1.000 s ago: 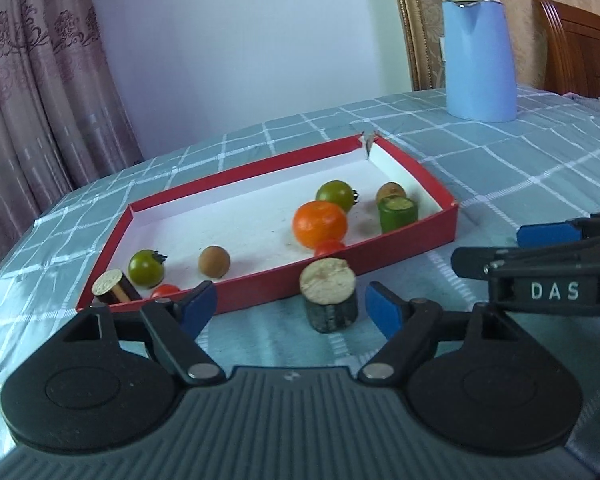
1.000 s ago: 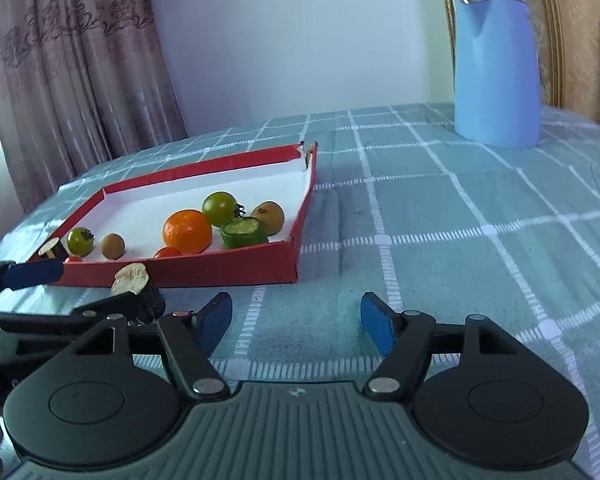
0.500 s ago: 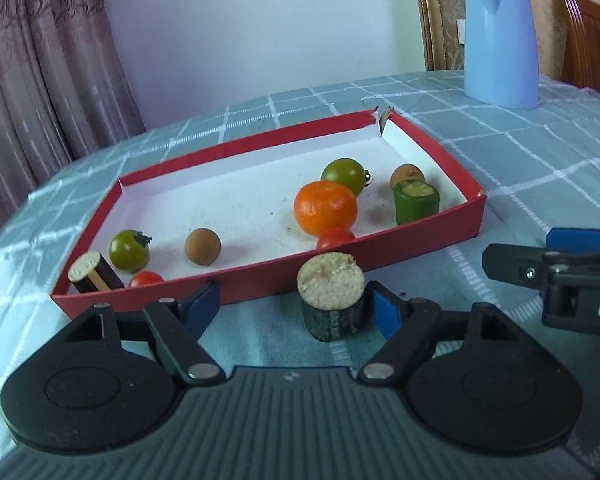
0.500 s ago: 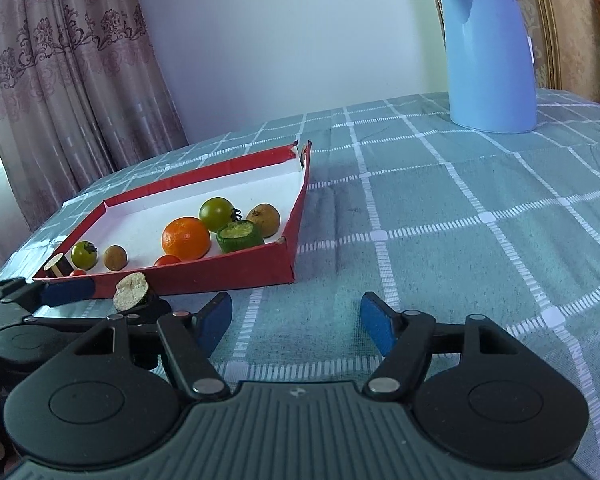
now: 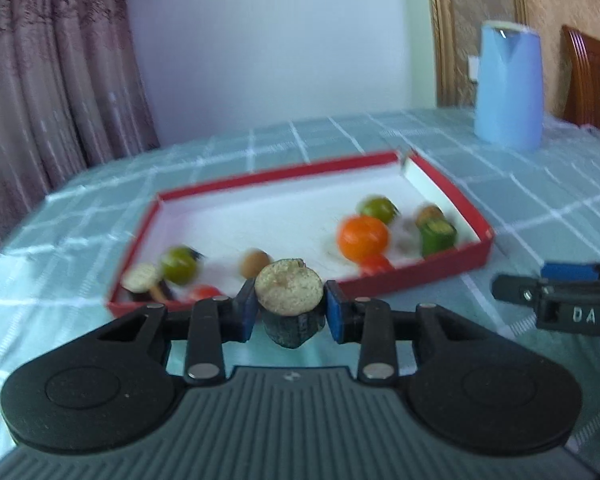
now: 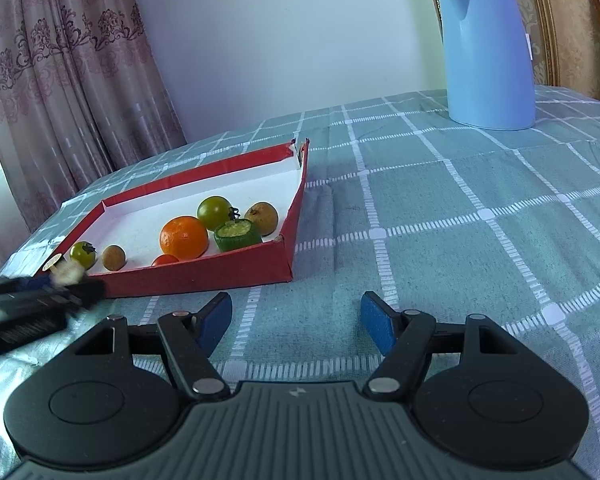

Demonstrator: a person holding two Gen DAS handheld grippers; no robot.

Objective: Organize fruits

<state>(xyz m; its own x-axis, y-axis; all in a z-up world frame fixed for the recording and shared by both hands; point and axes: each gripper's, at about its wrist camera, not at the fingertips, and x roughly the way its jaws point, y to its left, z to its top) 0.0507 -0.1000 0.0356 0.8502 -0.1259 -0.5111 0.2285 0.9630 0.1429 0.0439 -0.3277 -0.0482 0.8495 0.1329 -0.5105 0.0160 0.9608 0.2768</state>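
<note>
clamping a dark-skinned cut piece (image 5: 290, 304), pale round face up, between the blue pads (image 5: 247, 312) of the left tongs (image 5: 289, 311), lifted off the teal checked tabletop (image 5: 540, 200) just in front of the near wall of the red tray (image 5: 420, 278). showing in that left wrist view, blurred, an orange (image 5: 363, 237), a green tomato (image 5: 377, 208), a brown round fruit (image 5: 430, 213) and a green cut piece (image 5: 437, 235) grouped in the tray's right part; another green tomato (image 5: 178, 265), a small brown fruit (image 5: 255, 263), a second dark cut piece (image 5: 142, 278) and a red tomato (image 5: 205, 292) in the left near part; one more red tomato (image 5: 374, 265) below the orange. standing on the tabletop beyond the tray at right, a blue kettle (image 5: 508, 84). reaching in at the right edge, low over the cloth, the right tongs (image 5: 556, 300).

moving to the right wrist view: right tongs (image 6: 296, 322) spread wide apart, blue pads (image 6: 374, 322) holding nothing, hovering over bare checked tabletop (image 6: 460, 220) near the tray's (image 6: 220, 276) front right corner. lying sharp inside the tray, the orange (image 6: 184, 237), green tomato (image 6: 214, 213), brown fruit (image 6: 262, 218), green cut piece (image 6: 237, 234), red tomato (image 6: 165, 260), small brown fruit (image 6: 113, 257) and left green tomato (image 6: 83, 255). blurring at the left edge, the left tongs (image 6: 32, 304) with the pale face of the held piece (image 6: 67, 273) just in front of the tray's left near corner. standing far right on the cloth, the kettle (image 6: 486, 48).
</note>
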